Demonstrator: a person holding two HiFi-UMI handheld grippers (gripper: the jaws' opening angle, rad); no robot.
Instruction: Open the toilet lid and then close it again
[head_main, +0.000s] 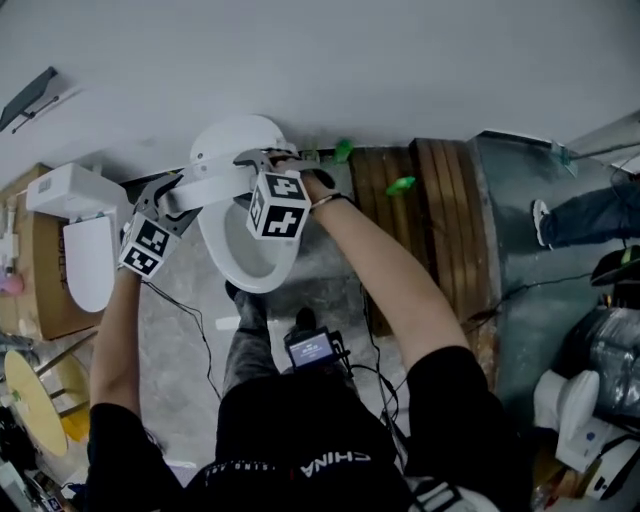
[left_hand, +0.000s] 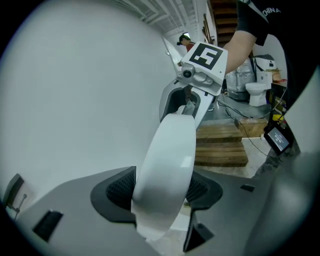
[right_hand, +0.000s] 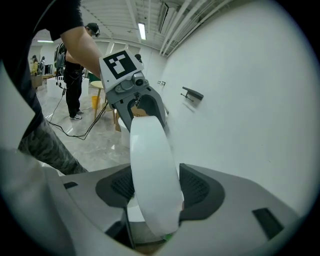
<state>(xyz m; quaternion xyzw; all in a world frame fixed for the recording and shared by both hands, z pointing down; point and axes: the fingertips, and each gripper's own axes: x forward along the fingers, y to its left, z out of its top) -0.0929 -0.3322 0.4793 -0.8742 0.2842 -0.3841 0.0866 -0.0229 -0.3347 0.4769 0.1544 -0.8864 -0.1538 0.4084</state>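
- The toilet lid is at the white toilet against the wall, directly ahead of the person. It is raised off the seat ring and held in mid-swing.
- The left gripper pinches the lid's rim, which fills the gap between its pads.
- The right gripper pinches the same rim further round. Each gripper view shows the other gripper at the far end of the rim's curve.
- Risk of slip: the rim is smooth, glossy and rounded, and only narrow pads bear on it. If either pinch slackens, the lid would probably drop and slam onto the seat ring.
- Risk of twist: with two holds on one hinged part, one hand leading the other would load the hinges sideways.
- Risk of overtravel: the wall is close behind, so a swing carried too far back could knock the lid or a gripper against it.
- Orientation, as judged: the long axis runs from the hinge end by the wall out toward the person. The lid is tilted, neither flat nor upright, and its free front edge points up and outward.
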